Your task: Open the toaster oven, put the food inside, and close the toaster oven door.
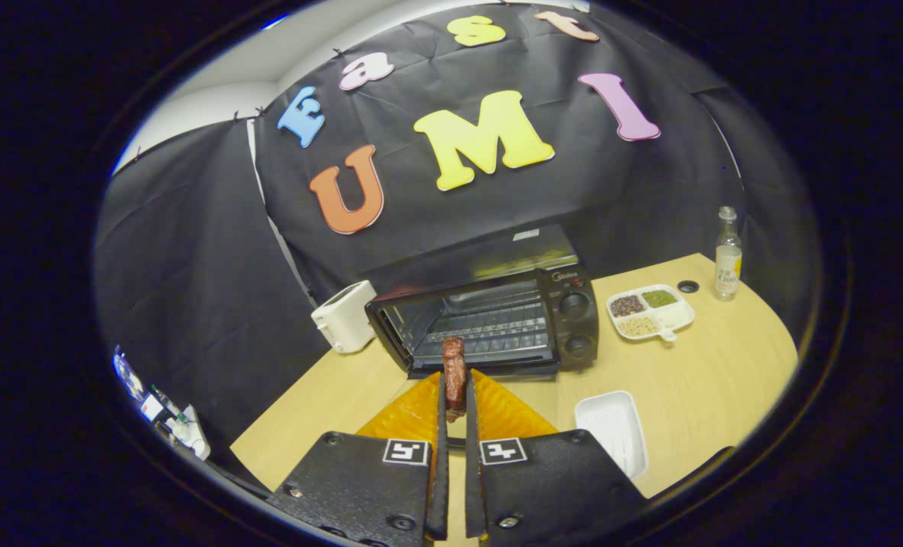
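Note:
My gripper (455,395) is shut on a reddish-brown strip of food (453,363), which sticks up between the fingertips. Just beyond it stands the black toaster oven (497,319) on the wooden table (709,395). Its door (481,371) hangs open and down toward me, showing the wire rack (489,323) inside. Two knobs (575,304) sit on the oven's right panel. The food hangs in front of the oven mouth, above the lowered door.
An orange mat (500,414) lies under the fingers. A white empty tray (614,429) is to their right. A divided dish of grains (648,311) and a glass bottle (727,254) stand right of the oven, a white toaster (345,315) left of it.

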Demonstrator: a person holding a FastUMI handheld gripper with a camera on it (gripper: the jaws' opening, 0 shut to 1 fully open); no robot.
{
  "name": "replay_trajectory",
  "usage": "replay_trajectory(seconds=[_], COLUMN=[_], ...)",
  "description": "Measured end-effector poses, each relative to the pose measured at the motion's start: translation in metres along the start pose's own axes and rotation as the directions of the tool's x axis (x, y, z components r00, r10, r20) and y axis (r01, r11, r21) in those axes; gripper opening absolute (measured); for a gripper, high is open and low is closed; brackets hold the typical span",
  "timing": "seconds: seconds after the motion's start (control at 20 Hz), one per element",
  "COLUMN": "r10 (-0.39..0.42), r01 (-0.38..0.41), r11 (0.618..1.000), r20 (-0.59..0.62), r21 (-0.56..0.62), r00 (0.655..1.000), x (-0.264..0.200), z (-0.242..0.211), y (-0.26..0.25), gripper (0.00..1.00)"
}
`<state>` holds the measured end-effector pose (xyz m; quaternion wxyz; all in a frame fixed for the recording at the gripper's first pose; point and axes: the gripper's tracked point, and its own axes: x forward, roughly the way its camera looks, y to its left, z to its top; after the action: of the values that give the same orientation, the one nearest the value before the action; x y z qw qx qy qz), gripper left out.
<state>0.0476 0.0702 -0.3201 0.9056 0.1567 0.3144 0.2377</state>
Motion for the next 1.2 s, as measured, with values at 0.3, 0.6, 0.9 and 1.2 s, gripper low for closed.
replay_trajectory(seconds=[0.3,0.6,0.9,1.2], r10=[0.006,-0.004,0.003,-0.058], r01=[-0.009,-0.023,-0.074,-0.018], r11=[0.997,0.964,0.877,0.898], r20=[0.039,0.102,0.149,0.159], r21=[0.082,0.263,0.475,0.439], r00=[0.999,0.995,0.989,0.986], x=[0.057,0.113,0.180,0.225], z=[-0.009,-0.001,0.010,0.018], y=[0.011,0.000,-0.022,-0.035], gripper=[0.12,0.12,0.12,0.12])
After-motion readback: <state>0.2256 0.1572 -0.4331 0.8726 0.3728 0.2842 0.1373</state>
